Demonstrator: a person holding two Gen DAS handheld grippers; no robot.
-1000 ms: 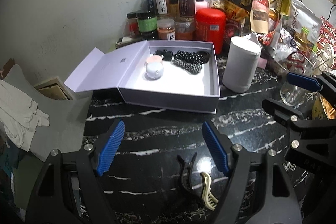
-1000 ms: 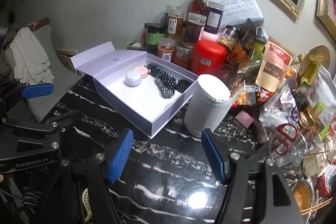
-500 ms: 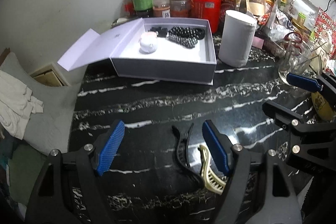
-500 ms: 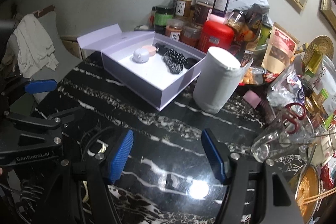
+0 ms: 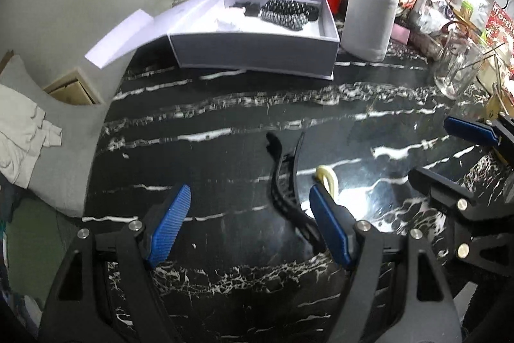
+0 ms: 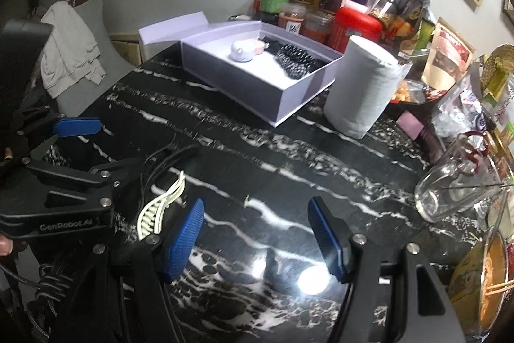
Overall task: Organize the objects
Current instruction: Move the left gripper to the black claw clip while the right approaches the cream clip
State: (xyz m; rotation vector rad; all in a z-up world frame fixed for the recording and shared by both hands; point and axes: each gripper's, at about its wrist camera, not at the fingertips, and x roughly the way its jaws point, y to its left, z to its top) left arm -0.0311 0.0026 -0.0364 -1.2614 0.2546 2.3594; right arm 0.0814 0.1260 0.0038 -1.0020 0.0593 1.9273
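The left gripper (image 5: 247,214) stands with jaws apart, nothing between the pads. A black plastic hair claw (image 5: 284,179) lies on the black white-veined marble tabletop (image 5: 225,118) at centre frame, just beside the right-hand blue pad. A cream plastic hair claw (image 6: 160,208) lies lower left in the right wrist view. The right gripper (image 6: 255,230) is likewise spread and empty (bare tabletop between its pads). The open lavender cardboard box (image 5: 253,49) sits upper centre.
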